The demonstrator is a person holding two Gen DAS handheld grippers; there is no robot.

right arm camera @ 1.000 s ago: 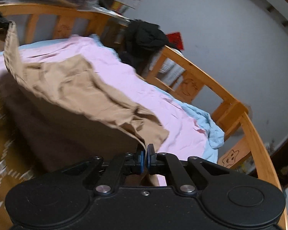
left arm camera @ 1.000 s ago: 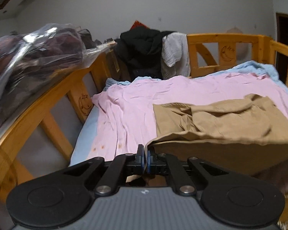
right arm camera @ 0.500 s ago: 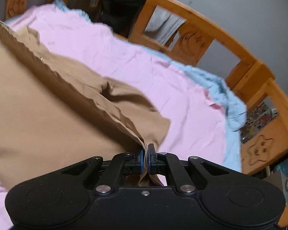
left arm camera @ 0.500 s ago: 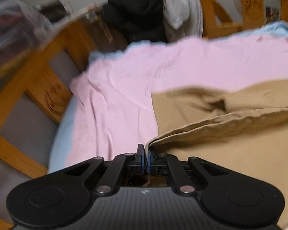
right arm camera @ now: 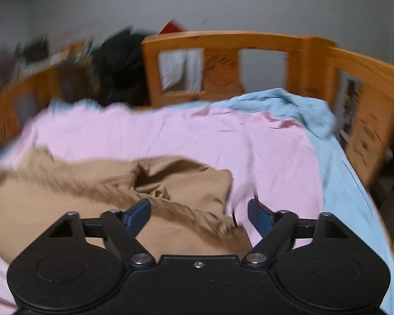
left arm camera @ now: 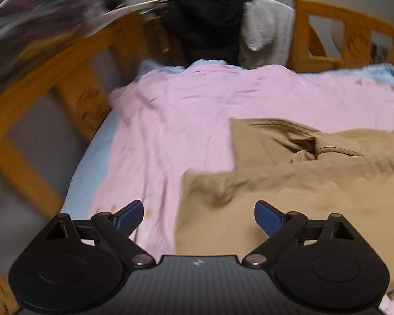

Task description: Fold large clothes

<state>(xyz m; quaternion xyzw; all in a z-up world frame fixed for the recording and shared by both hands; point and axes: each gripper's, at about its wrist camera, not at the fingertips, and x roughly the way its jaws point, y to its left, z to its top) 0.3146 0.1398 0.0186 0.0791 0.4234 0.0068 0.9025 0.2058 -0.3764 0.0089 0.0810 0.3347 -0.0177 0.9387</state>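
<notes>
Both claws are springing open right now. The left gripper (left arm camera: 199,214) has its jaws wide over the near corner of the tan garment (left arm camera: 289,197), nothing pinched. Same for the right gripper (right arm camera: 199,211), spread above the tan cloth's rumpled edge. The garment lies folded over on the pink sheet (left arm camera: 183,120); motion blur, so contact is hard to judge.

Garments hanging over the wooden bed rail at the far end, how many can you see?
2: a black garment draped over the rail, and a white one hanging right beside it, touching. More could be hidden underneath.
</notes>
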